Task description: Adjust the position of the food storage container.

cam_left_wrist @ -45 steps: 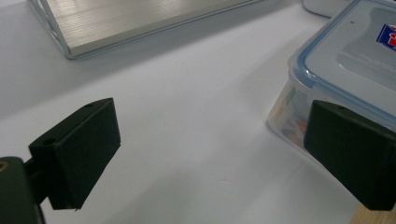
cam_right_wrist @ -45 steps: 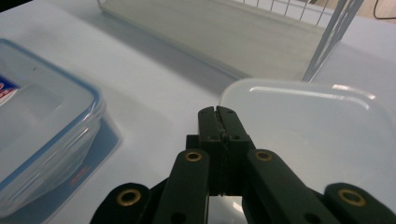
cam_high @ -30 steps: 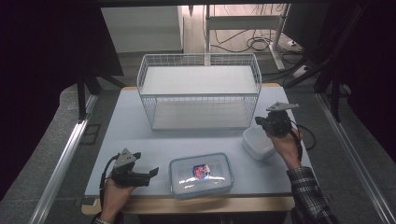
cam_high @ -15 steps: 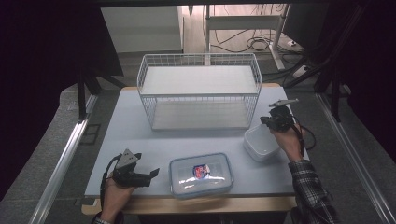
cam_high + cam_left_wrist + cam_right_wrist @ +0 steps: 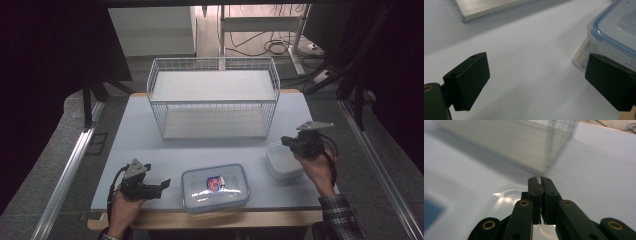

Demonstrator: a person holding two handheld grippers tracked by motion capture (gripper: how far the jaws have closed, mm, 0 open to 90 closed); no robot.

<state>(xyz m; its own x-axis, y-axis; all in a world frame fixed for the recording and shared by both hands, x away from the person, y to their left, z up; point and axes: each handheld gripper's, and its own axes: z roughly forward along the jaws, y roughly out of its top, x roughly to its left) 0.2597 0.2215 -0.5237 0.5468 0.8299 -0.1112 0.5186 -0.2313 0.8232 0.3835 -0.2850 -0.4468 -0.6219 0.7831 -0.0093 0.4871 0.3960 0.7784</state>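
I have the right gripper (image 5: 292, 142) with its jaws pressed together on the rim of the small clear plastic container (image 5: 281, 161), which sits on the bench (image 5: 150, 145) just off the wire basket's (image 5: 212, 97) right front corner. Judging by that grip, the pick is made but the move into the basket is still ahead. My left gripper (image 5: 162, 184) rests with jaws spread wide beside the lidded blue-trimmed food box (image 5: 215, 186), which I have not yet touched.

One white wire basket (image 5: 214, 97); in front of it, two clear plastic containers — one blue-rimmed and lidded (image 5: 215, 187), one small and open (image 5: 281, 161).
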